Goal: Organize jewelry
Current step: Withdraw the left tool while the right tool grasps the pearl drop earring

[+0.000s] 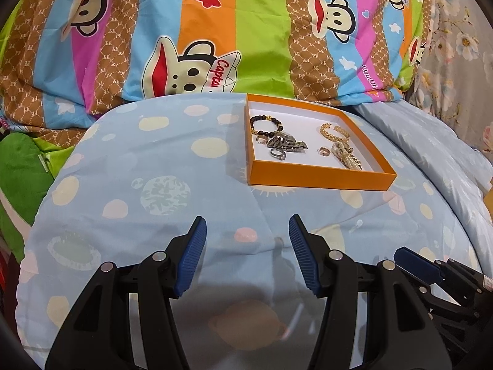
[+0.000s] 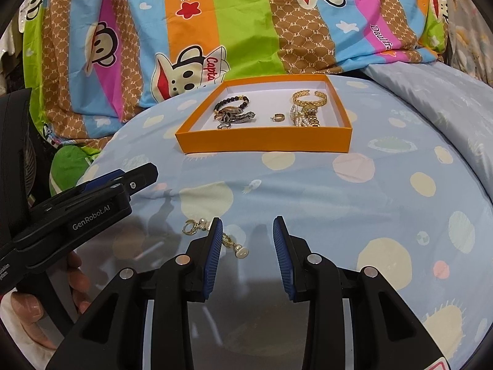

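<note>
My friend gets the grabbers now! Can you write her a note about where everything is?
Left gripper: jaws open, empty, above the blue bedsheet.
Right gripper: jaws open, empty, right beside the loose pearl earrings on the sheet.
Orange box: already holds the beaded bracelet, gold bracelet, a small ring and more pieces.
Left to do: lift the earrings into the box.
</note>
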